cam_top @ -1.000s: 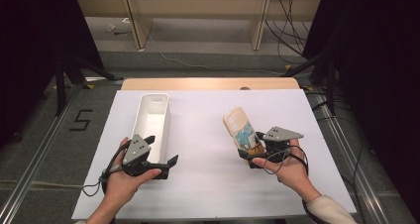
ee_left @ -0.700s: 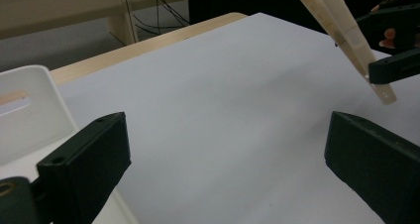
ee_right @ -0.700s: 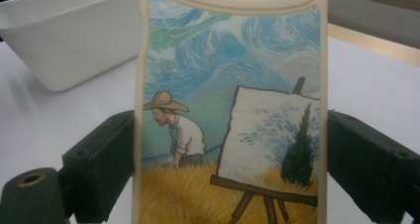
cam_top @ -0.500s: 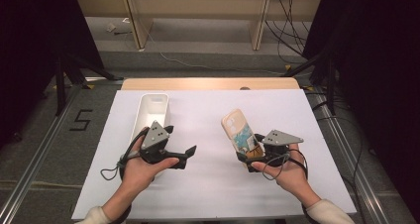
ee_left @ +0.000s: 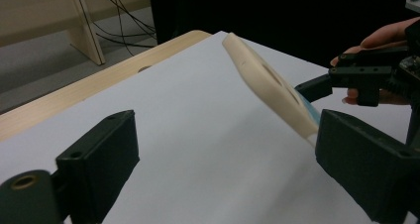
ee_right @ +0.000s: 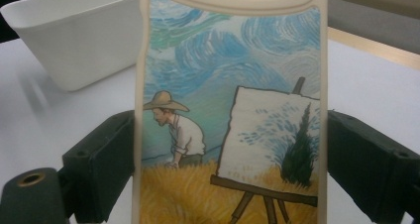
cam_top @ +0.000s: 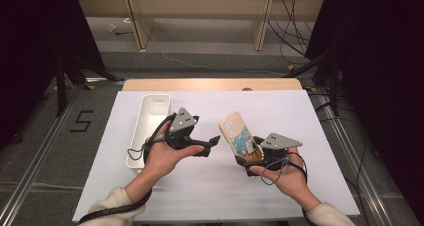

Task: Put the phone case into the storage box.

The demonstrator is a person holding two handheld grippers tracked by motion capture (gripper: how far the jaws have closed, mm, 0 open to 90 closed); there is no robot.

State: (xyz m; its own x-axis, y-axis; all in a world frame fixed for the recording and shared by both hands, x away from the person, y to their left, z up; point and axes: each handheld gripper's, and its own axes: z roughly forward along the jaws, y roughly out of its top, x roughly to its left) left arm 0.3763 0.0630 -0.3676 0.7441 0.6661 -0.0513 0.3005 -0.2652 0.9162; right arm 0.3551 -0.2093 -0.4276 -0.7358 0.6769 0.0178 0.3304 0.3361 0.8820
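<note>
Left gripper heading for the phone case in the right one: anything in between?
Nothing visible. The left gripper has open jaws, which have just been closing a little, and only bare white table surface lies between it and the cream phone case with the painter picture, clamped in the right gripper.

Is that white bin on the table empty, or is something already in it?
Empty, as far as shows: the bin has a bare white inside in the high view, though the left gripper and hand cover its near end.
</note>
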